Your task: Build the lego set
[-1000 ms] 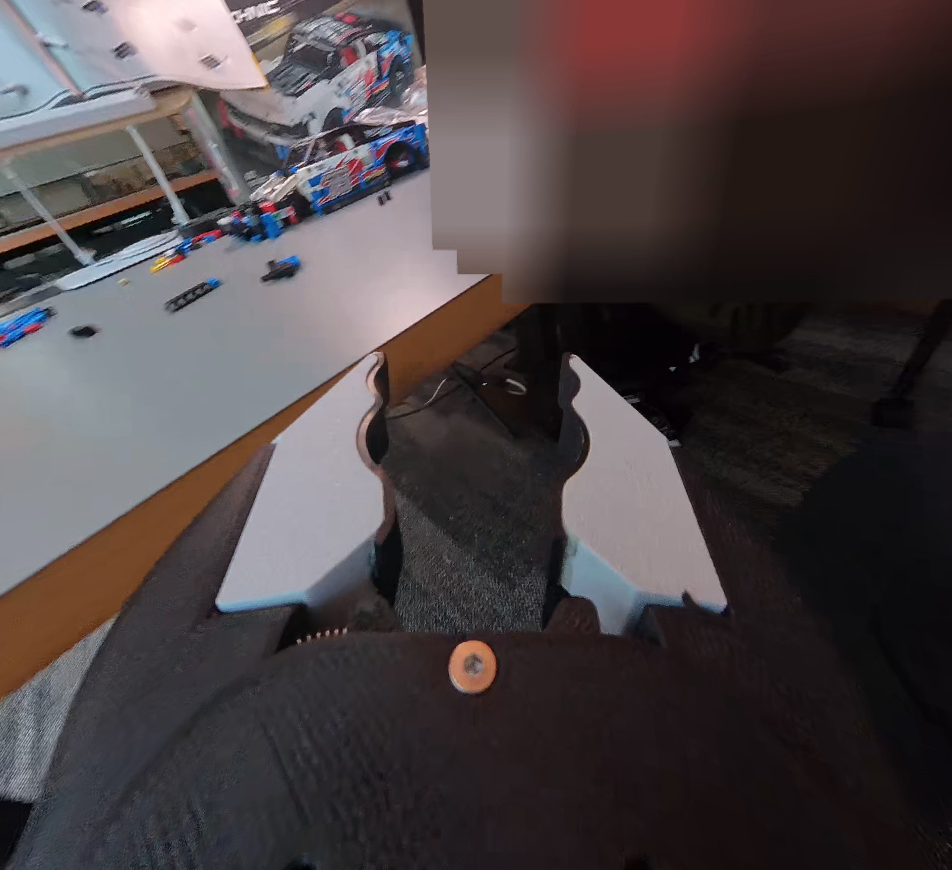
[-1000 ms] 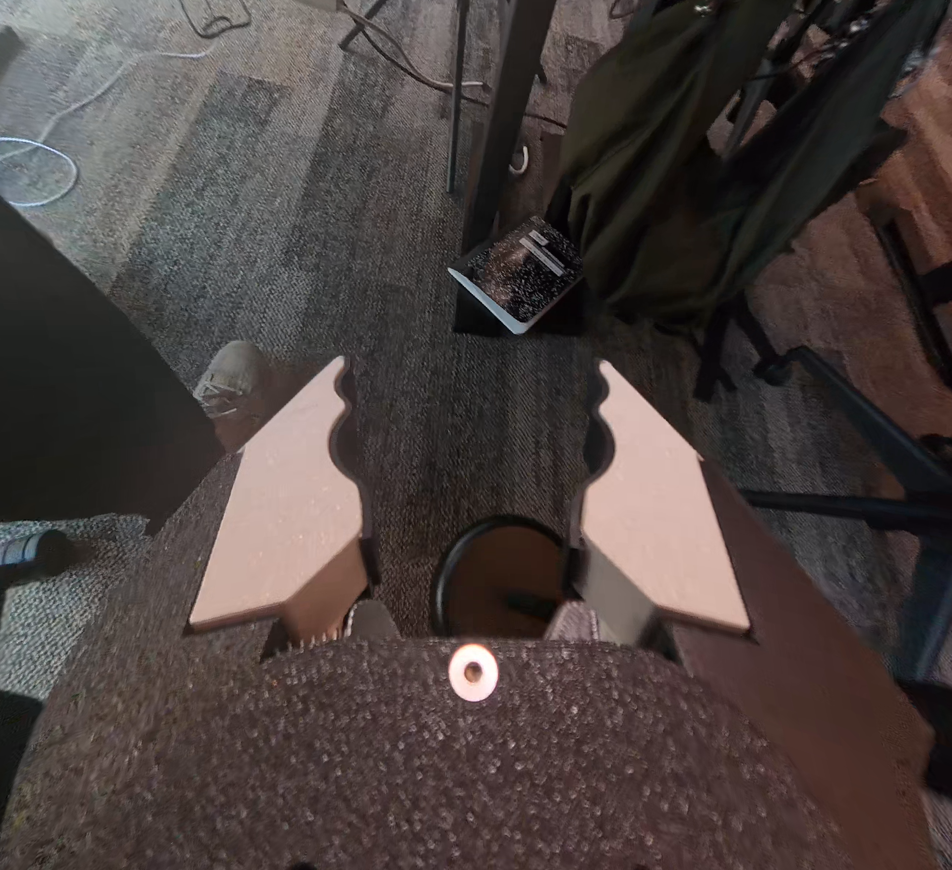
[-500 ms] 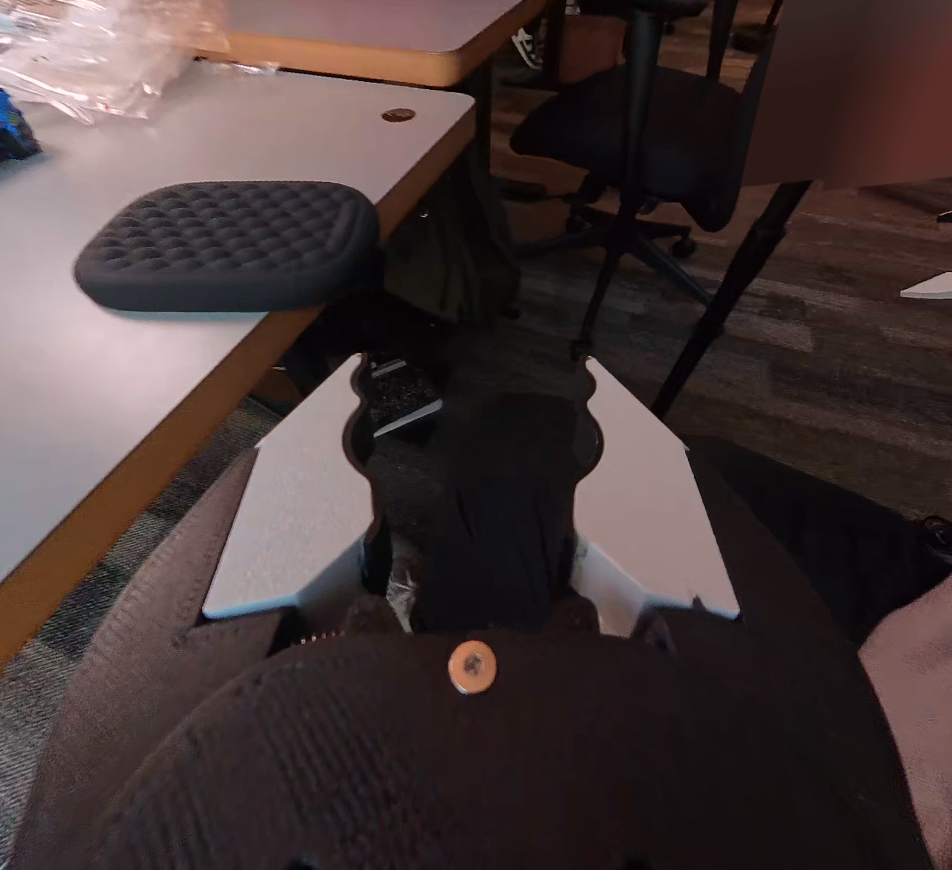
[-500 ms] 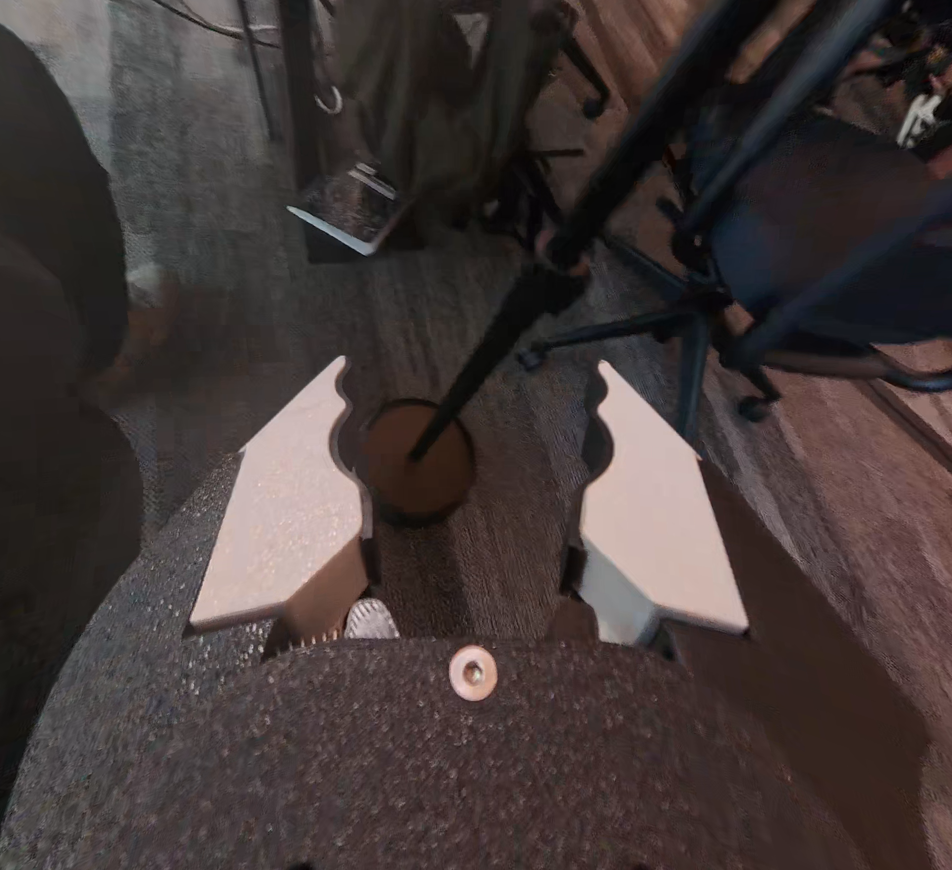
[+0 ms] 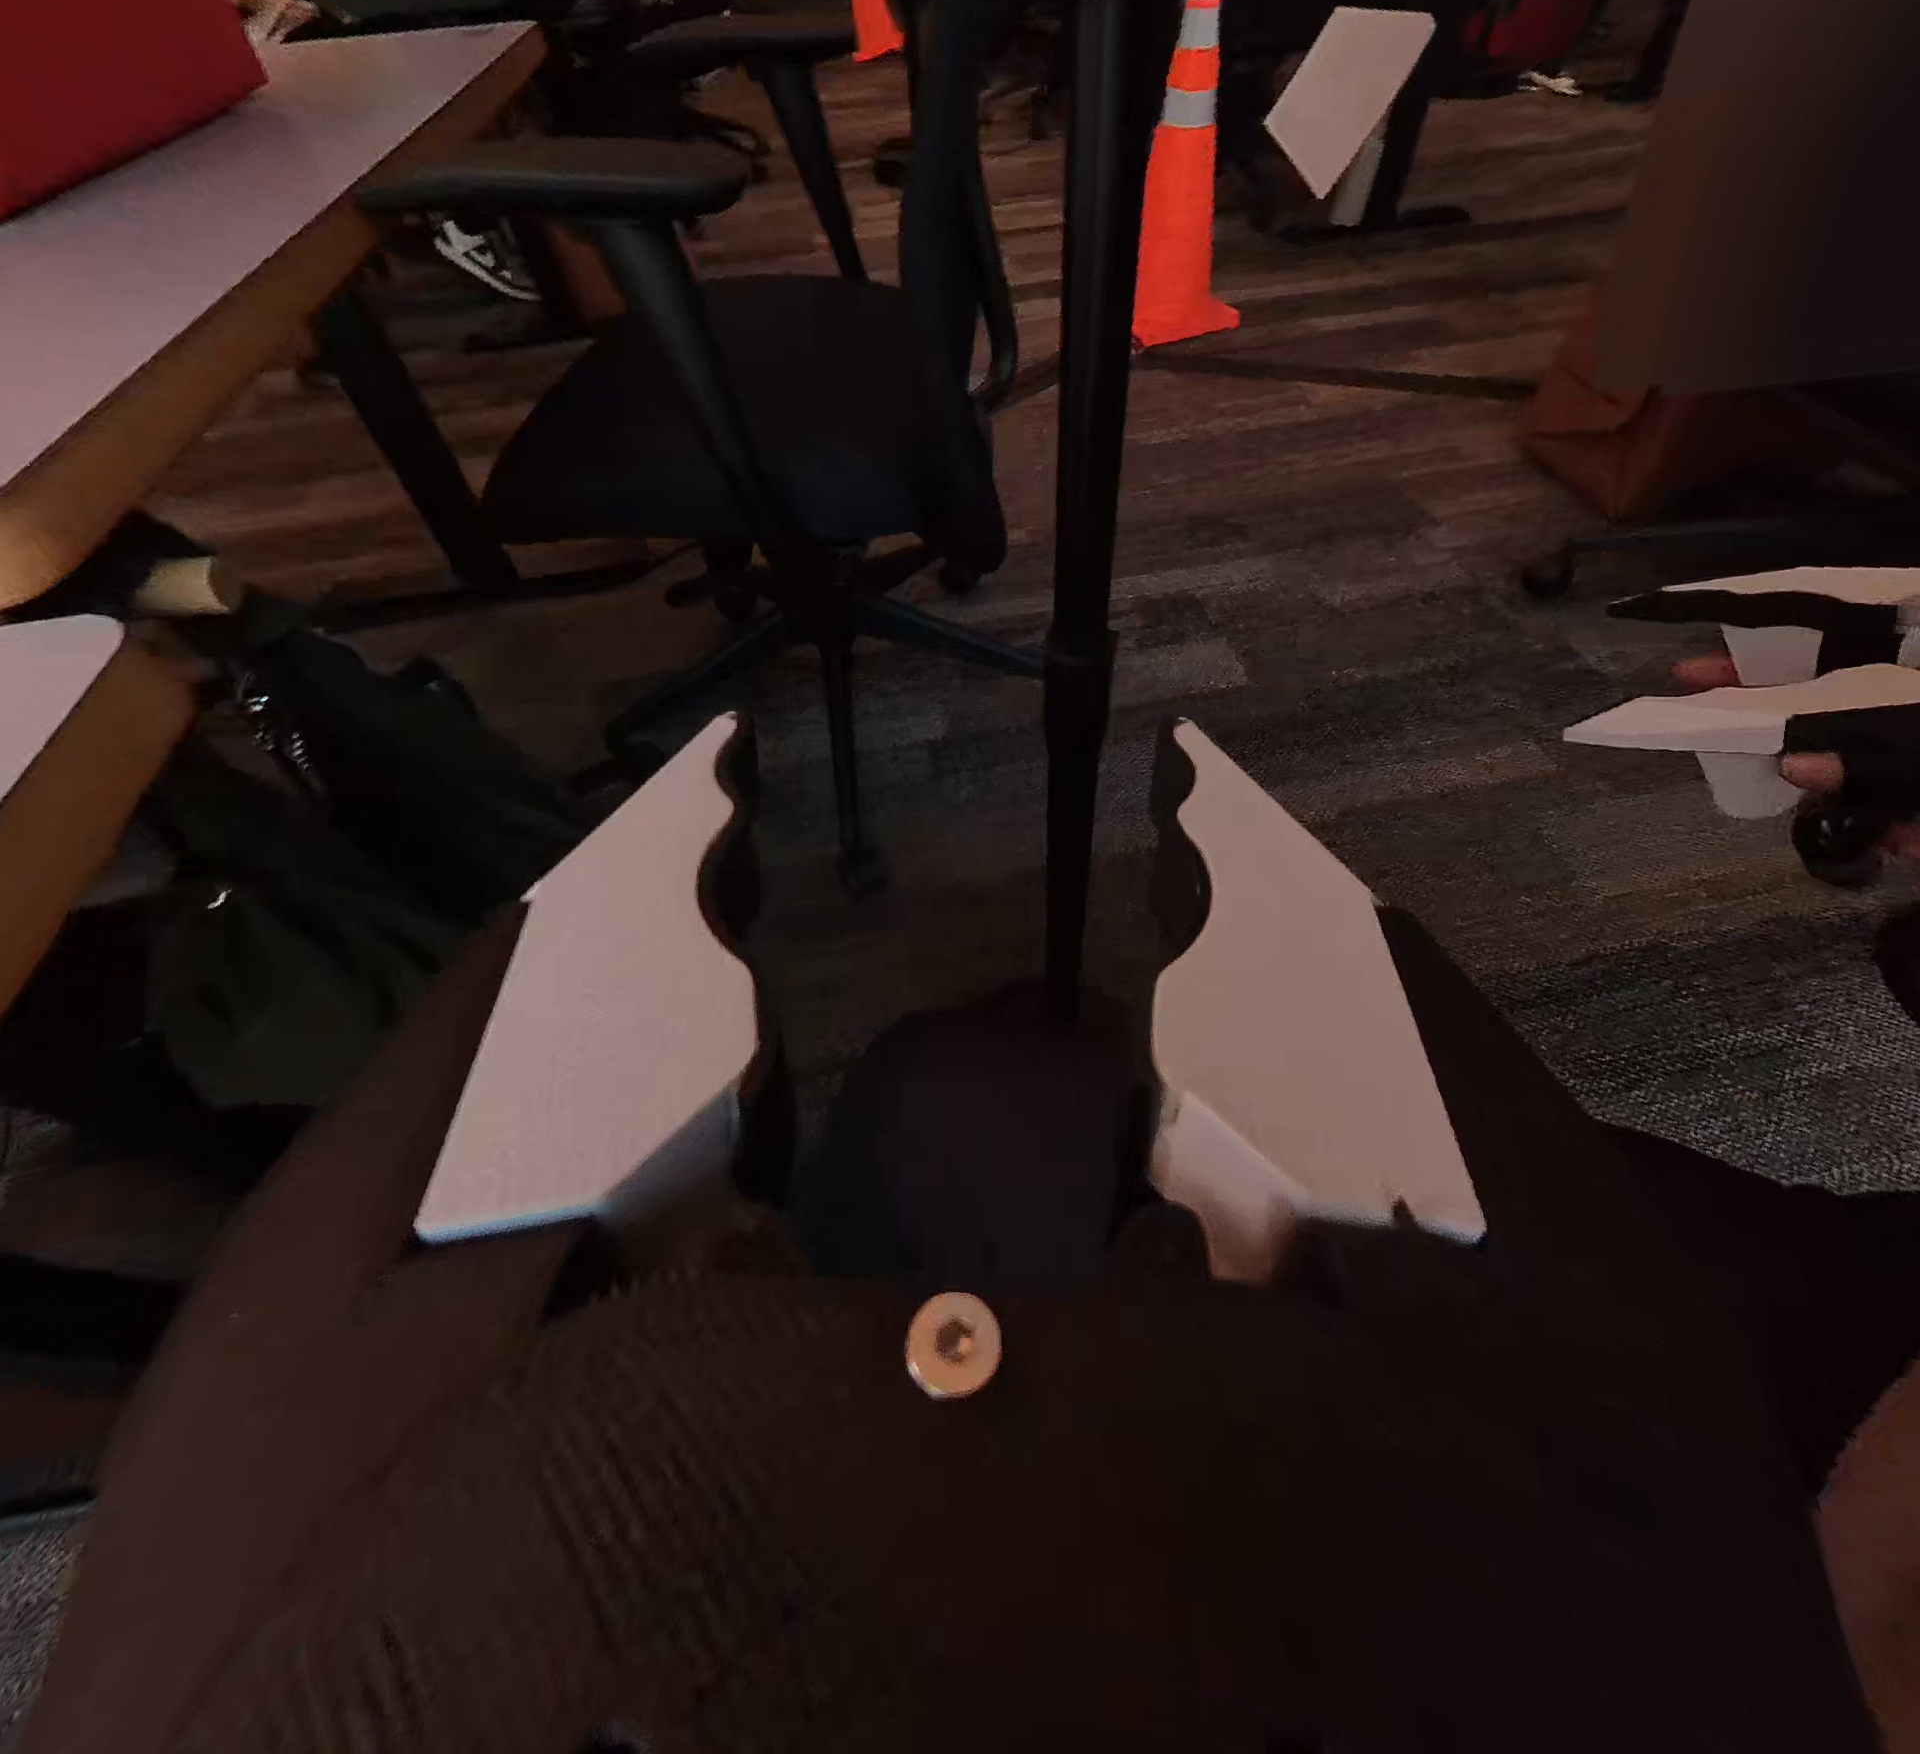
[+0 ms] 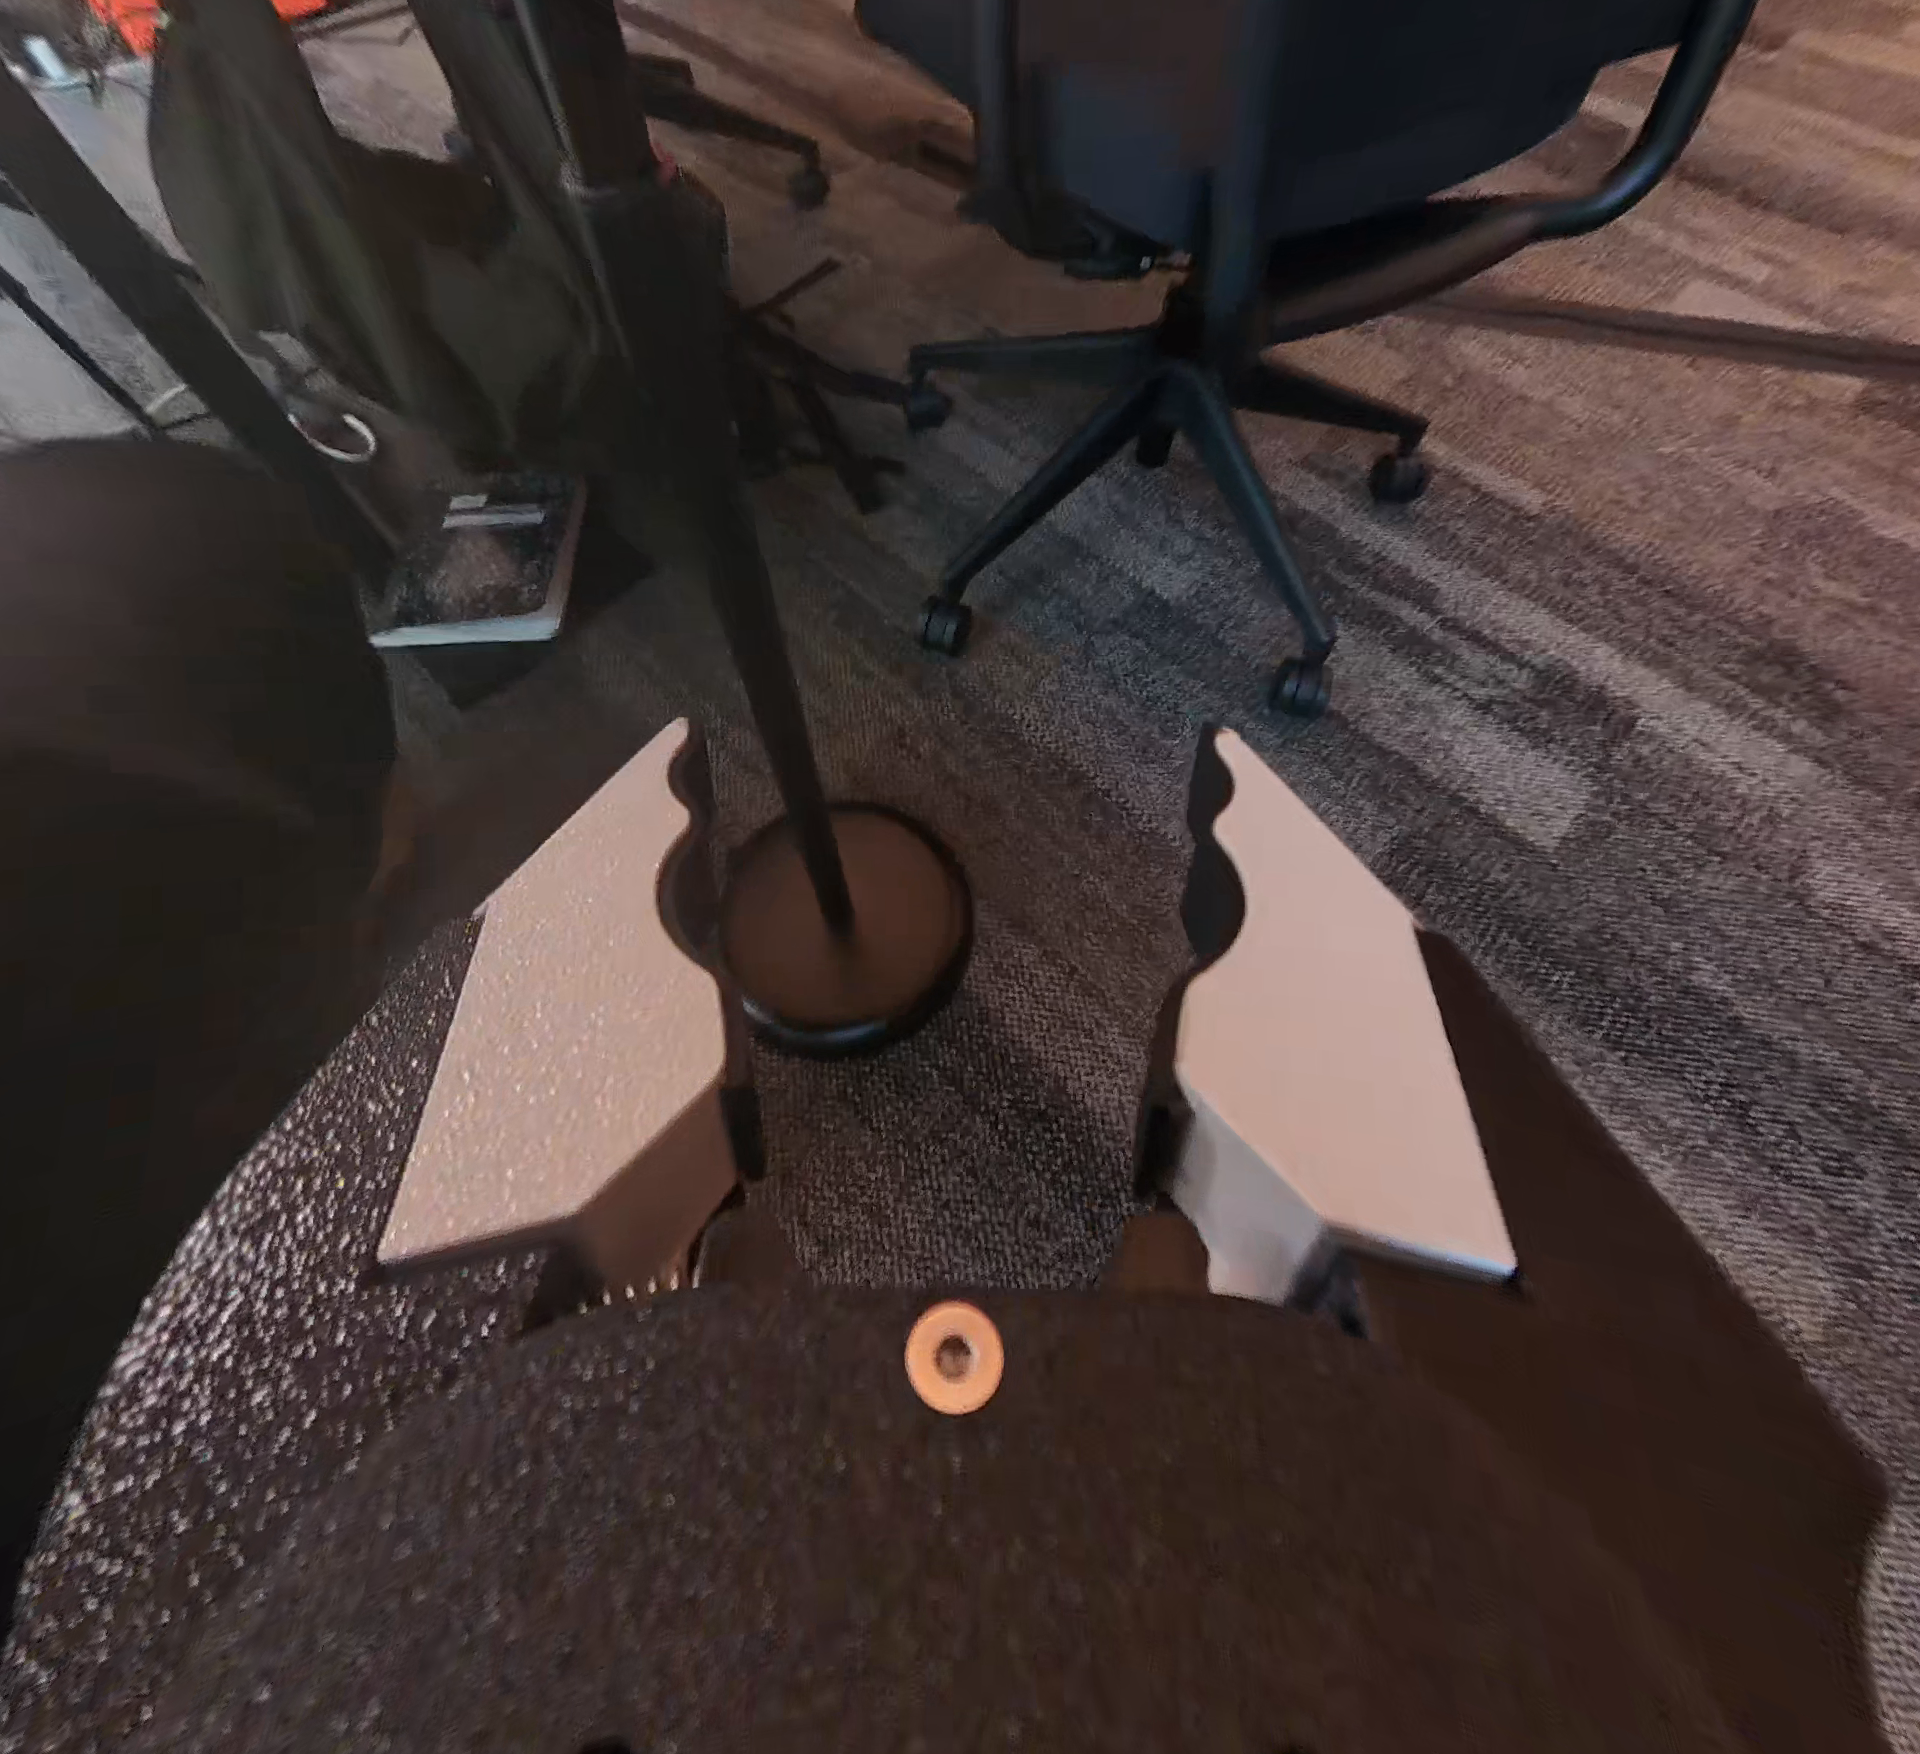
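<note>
No lego parts show in either view now. My left gripper point(image 5: 956, 738) is open and empty, held low over the carpet and pointing at a black pole point(image 5: 1081, 509) on a round base. My right gripper point(image 6: 951, 748) is open and empty, also above the carpet, with the pole's round base point(image 6: 847, 925) just beyond its left finger. The right gripper also shows at the right edge of the left wrist view point(image 5: 1600, 676), held by a hand.
A grey table point(image 5: 156, 250) with a red object point(image 5: 94, 21) stands at left. Black office chairs point(image 5: 748, 437) point(image 6: 1247, 94), an orange cone point(image 5: 1179, 177), a dark green bag point(image 6: 312, 177) and table legs point(image 6: 561, 21) stand around on the carpet point(image 6: 1558, 717).
Both grippers have swung right, away from the table with the lego car and pieces, which have left view. They now face chairs and the floor; both stay open.
</note>
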The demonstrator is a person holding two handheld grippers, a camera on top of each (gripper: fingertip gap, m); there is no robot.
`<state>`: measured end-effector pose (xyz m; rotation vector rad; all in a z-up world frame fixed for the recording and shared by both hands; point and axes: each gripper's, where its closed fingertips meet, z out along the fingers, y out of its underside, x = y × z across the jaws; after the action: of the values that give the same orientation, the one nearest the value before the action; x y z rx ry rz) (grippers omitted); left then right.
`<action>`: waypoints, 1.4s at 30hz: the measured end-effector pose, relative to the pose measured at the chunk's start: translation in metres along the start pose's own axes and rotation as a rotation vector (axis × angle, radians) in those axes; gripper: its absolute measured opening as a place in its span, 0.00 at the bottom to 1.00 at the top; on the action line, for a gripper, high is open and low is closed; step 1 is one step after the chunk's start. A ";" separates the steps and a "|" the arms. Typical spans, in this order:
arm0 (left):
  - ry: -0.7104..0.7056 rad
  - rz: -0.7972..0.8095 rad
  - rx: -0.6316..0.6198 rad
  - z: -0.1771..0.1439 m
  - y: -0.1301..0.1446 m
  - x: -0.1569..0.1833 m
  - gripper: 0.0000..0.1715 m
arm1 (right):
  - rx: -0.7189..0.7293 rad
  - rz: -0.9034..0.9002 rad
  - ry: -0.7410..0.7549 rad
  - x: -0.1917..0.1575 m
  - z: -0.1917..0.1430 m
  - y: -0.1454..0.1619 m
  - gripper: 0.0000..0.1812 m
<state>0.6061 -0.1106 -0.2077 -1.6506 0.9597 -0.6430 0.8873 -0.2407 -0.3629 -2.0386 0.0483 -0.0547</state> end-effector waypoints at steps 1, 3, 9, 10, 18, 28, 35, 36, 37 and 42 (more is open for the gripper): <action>0.027 0.005 0.009 0.006 0.002 0.004 0.44 | 0.013 -0.004 0.016 0.000 -0.006 -0.006 0.49; 0.087 0.009 0.022 0.017 0.010 0.012 0.44 | 0.004 0.008 0.071 0.001 -0.016 -0.014 0.50; 0.339 0.094 0.012 0.047 0.021 0.035 0.44 | 0.054 0.184 0.336 0.006 -0.054 -0.035 0.48; 0.360 0.107 -0.001 0.050 0.019 0.037 0.44 | 0.039 0.182 0.359 0.005 -0.055 -0.034 0.49; 0.291 -0.001 -0.093 0.064 0.009 0.065 0.45 | 0.082 0.447 0.315 -0.027 -0.056 -0.041 0.59; 0.330 -0.047 -0.148 0.075 0.021 0.099 0.47 | 0.125 0.484 0.353 -0.024 -0.061 -0.025 0.60; 0.067 -0.117 -0.023 0.024 0.019 0.024 0.46 | -0.017 0.310 0.172 -0.076 -0.013 -0.019 0.61; 0.016 -0.134 -0.018 0.010 0.024 0.009 0.46 | -0.041 0.254 0.128 -0.092 -0.003 -0.021 0.61; -0.029 -0.158 -0.014 -0.005 0.030 -0.004 0.46 | -0.059 0.195 0.086 -0.109 0.006 -0.025 0.61; -0.216 -0.206 0.060 -0.083 0.049 -0.055 0.45 | -0.039 -0.059 -0.117 -0.193 0.040 -0.057 0.60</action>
<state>0.4966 -0.1123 -0.2278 -1.7386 0.6150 -0.6096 0.6979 -0.1680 -0.3332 -2.0783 -0.0850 0.0294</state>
